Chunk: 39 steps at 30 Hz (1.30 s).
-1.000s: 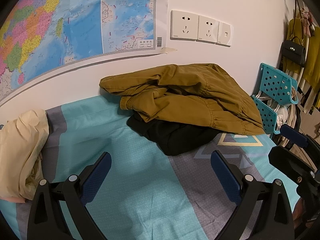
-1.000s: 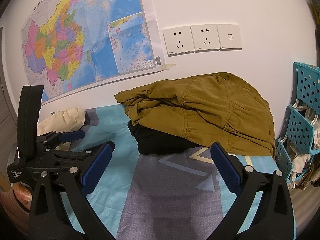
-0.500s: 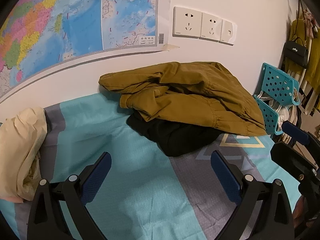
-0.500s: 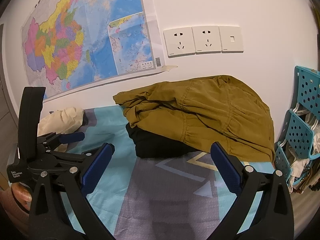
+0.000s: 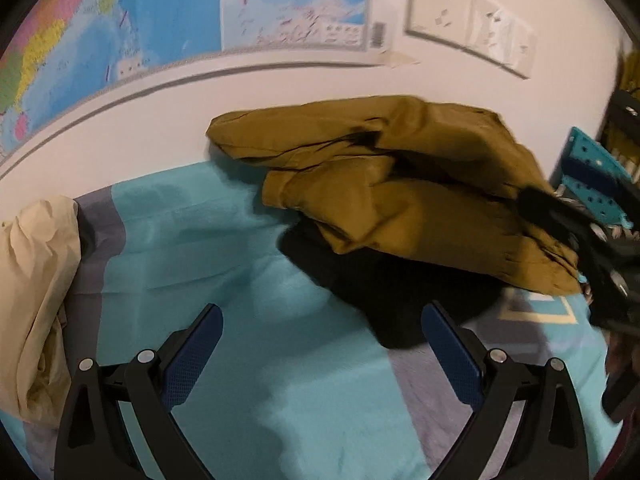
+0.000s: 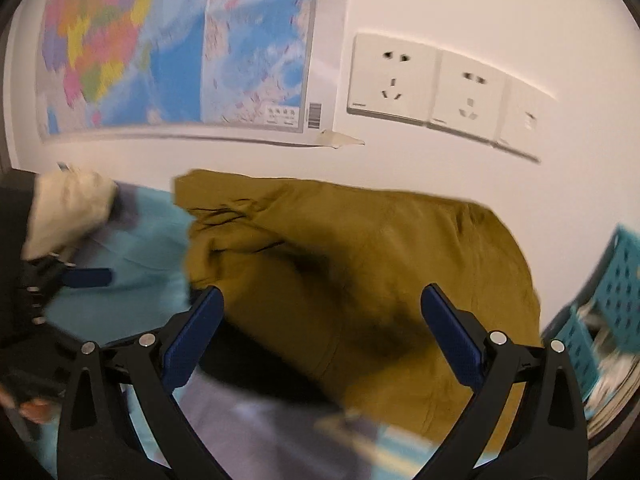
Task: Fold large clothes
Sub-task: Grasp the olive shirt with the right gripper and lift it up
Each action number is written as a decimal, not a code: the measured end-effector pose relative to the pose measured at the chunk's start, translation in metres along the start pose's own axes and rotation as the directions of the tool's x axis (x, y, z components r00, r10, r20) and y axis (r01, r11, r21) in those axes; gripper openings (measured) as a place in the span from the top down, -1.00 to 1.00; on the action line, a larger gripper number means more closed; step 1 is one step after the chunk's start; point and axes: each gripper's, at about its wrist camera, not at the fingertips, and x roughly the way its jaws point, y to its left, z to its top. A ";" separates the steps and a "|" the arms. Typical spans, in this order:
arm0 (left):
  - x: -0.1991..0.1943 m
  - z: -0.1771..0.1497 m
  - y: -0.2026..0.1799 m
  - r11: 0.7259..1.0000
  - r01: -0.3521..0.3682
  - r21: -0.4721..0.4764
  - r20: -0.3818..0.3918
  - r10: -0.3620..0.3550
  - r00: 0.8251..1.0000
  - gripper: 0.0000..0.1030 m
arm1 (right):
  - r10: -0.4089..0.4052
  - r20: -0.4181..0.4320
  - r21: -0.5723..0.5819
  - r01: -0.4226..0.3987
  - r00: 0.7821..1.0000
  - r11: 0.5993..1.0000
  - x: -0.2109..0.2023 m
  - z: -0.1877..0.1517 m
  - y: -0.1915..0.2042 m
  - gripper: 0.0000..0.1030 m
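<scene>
The olive jacket [image 6: 360, 280] hides most of the black garment [image 5: 400, 292]; both views are motion-blurred.

The bed [image 5: 192, 240] wears a teal sheet with grey bands and a pale yellow outline motif. Beyond the left jaws and to their right, a black garment [image 5: 384, 280] lies directly on the sheet, with a mustard jacket [image 5: 400, 200] heaped over it against the wall. Far to their left, a cream cloth [image 5: 32, 280] sits bunched at the bed's edge.
</scene>
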 end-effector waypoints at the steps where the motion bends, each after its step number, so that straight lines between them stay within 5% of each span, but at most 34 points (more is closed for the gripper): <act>1: 0.005 0.002 0.003 1.000 0.000 -0.008 -0.003 0.000 1.000 -0.87 | -0.027 -0.013 -0.040 0.027 1.000 0.999 0.013 0.005 0.002 -0.89; 6: 0.025 0.009 0.012 0.999 -0.021 -0.026 -0.025 0.020 0.999 -0.87 | -0.081 -0.054 -0.177 0.070 0.995 0.982 0.063 0.017 0.006 -0.85; 8: 0.031 0.011 0.015 0.999 -0.021 -0.032 -0.030 0.020 0.999 -0.87 | -0.076 -0.087 -0.187 0.059 0.993 0.981 0.077 0.020 0.002 -0.60; 12: 0.039 0.014 0.021 0.999 -0.034 -0.027 -0.029 0.033 0.999 -0.87 | -0.023 -0.114 -0.243 -0.005 0.993 0.970 0.074 0.033 -0.004 0.46; 16: 0.045 0.018 0.032 0.999 -0.031 -0.044 -0.018 0.030 0.999 -0.87 | 0.026 -0.046 -0.196 -0.034 0.999 0.980 0.032 0.056 -0.027 0.86; 20: 0.051 0.027 0.045 0.997 -0.011 -0.079 0.001 0.011 1.000 -0.87 | 0.084 0.034 0.008 -0.084 0.996 0.996 0.003 0.072 -0.075 0.71; 27: 0.065 0.036 0.055 0.997 -0.003 -0.075 0.006 0.004 1.000 -0.87 | 0.048 -0.045 -0.205 -0.056 0.998 0.977 0.047 0.055 -0.026 -0.45; 29: 0.068 0.036 0.058 0.998 -0.002 -0.069 0.006 0.003 1.000 -0.87 | 0.045 -0.041 -0.266 -0.055 0.998 0.962 0.055 0.055 -0.011 -0.41; 30: 0.068 0.036 0.059 0.998 -0.002 -0.069 0.004 0.002 1.000 -0.87 | 0.043 -0.046 -0.297 -0.055 0.998 0.953 0.060 0.056 -0.005 -0.24; 31: 0.067 0.035 0.059 0.997 0.003 -0.073 0.001 -0.003 1.000 -0.87 | 0.066 -0.067 -0.313 -0.084 0.996 0.946 0.064 0.058 0.001 0.50; 32: 0.068 0.036 0.061 0.997 0.009 -0.076 -0.001 -0.009 1.000 -0.87 | 0.081 -0.088 -0.308 -0.104 0.993 0.946 0.065 0.064 0.001 0.88; 35: 0.065 0.036 0.057 0.998 0.021 -0.067 0.009 -0.020 1.000 -0.87 | 0.097 -0.023 -0.247 -0.099 0.995 0.964 0.032 0.089 -0.020 0.90; 39: 0.059 0.034 0.058 0.997 0.060 -0.043 0.041 -0.059 0.997 -0.87 | 0.114 0.168 -0.046 -0.108 0.979 0.993 -0.058 0.129 -0.094 0.90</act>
